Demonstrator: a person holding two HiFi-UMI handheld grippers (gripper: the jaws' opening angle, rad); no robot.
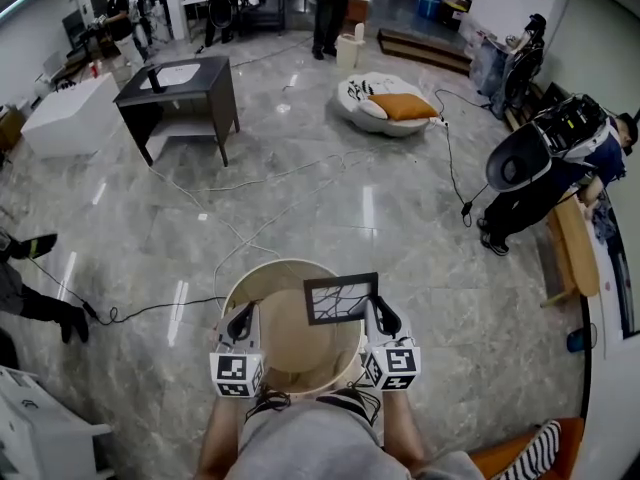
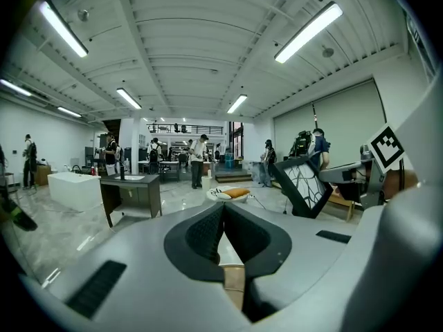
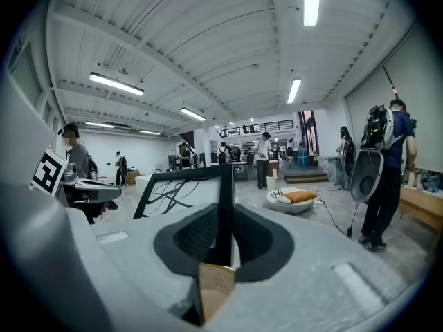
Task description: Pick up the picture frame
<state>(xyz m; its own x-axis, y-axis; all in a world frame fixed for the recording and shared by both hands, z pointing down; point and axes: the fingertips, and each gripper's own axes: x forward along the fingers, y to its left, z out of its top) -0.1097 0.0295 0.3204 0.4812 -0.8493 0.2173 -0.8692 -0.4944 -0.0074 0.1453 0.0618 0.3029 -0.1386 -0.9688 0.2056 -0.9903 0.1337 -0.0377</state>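
The round cream bench had a raised rim that made its tan top a shallow tray. The picture frame hung over the far right part of it, lifted clear of the surface. Farther off on the floor, a white round floor bed held an orange cushion.

The right gripper had its fingers closed narrow on the right side bar of the black frame. The bar ran straight up between the pads. The white picture with its black branching lines stretched away to the left of them. The left gripper hovered over the left part of the bench. Its fingers were closed, meeting at the tips with nothing between them. From its own view the frame showed up in the air on the right, tilted.

The floor was polished grey stone crossed by loose cables. A dark table with a white basin top stood at the upper left. A person wearing a backpack rig stood at the right beside a wooden seat. Other people stood at the far end, under a white ceiling with strip lights.
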